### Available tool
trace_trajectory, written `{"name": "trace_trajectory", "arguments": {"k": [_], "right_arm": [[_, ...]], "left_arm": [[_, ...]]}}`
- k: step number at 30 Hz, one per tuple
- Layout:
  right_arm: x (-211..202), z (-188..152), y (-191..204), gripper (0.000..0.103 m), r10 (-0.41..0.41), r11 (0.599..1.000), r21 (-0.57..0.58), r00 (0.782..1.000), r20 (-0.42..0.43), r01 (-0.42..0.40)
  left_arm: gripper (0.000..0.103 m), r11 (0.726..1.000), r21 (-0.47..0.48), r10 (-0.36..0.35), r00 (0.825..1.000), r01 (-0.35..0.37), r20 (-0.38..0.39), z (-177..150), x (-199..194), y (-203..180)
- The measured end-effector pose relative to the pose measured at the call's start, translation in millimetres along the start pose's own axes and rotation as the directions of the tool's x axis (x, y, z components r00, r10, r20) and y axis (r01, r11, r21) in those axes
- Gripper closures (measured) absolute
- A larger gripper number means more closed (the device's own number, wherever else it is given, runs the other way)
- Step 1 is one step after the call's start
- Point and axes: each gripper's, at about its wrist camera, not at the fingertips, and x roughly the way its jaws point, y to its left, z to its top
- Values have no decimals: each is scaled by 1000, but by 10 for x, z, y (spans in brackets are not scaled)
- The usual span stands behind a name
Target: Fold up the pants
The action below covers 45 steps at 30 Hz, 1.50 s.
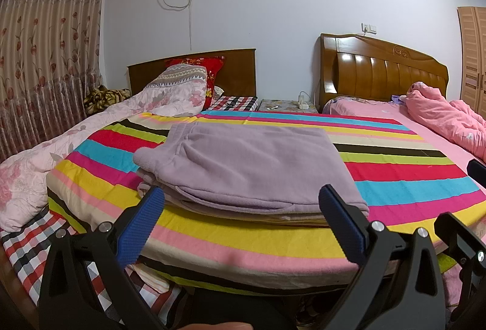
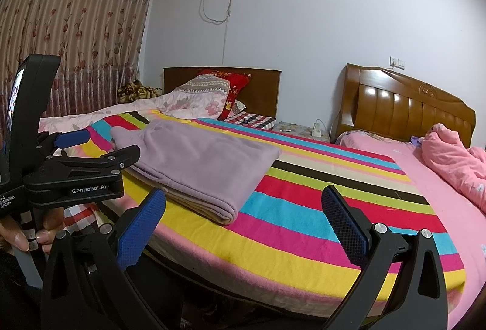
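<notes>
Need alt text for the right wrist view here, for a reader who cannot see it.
Folded lilac pants lie on a striped blanket spread over a bed. The open right tool hangs empty in front of them. The left tool, held in a hand, sits at the left edge, beside the pants.

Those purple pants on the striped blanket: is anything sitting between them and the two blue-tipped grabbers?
Nothing visible. The folded purple pants lie alone on the striped blanket, just beyond the open left gripper. The open right gripper has only bare blanket between it and the pants.

Both views low, facing striped bedspread (image 1: 395, 175)
</notes>
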Motion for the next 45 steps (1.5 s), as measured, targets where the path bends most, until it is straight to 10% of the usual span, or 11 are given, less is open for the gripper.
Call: {"name": "trace_trajectory", "arguments": {"k": [45], "right_arm": [[19, -32, -42, 4, 9, 1000, -3, 1000, -8, -9]], "left_arm": [[2, 999, -28, 22, 1000, -23, -5, -48, -20, 56]]}}
